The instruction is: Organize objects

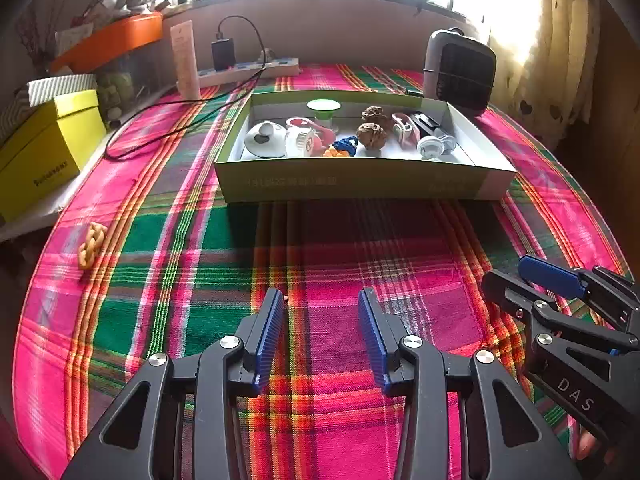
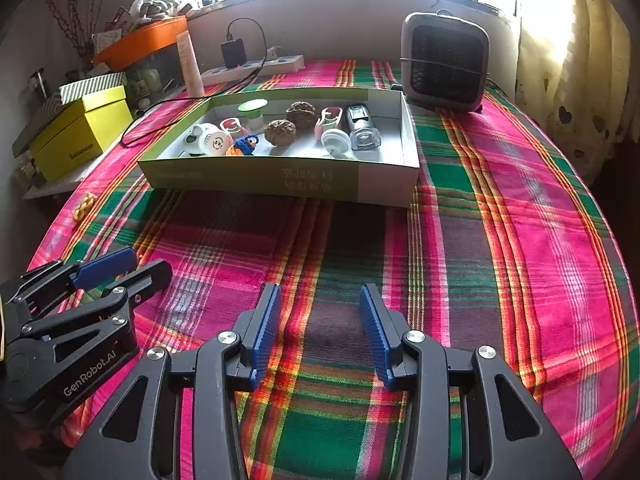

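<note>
A shallow cardboard box (image 1: 360, 182) (image 2: 260, 178) sits mid-table. It holds several small items, among them two walnuts (image 1: 372, 126) (image 2: 290, 122), a green-topped cap (image 1: 323, 109) and a blue-and-orange knot (image 1: 344, 147). A yellow braided chain (image 1: 92, 245) (image 2: 84, 206) lies alone on the plaid cloth, left of the box. My left gripper (image 1: 322, 300) (image 2: 140, 266) hovers over the cloth in front of the box, open with only cloth between its blue pads. My right gripper (image 2: 320, 292) (image 1: 518, 276) is beside it on the right, also open and holding nothing.
A grey fan heater (image 2: 446, 62) stands behind the box's right end. A power strip with a charger and cable (image 1: 248, 68) lies at the back. A yellow box (image 1: 48, 152) and an orange tray (image 1: 116, 38) crowd the left side. A curtain (image 2: 568, 60) hangs at the right.
</note>
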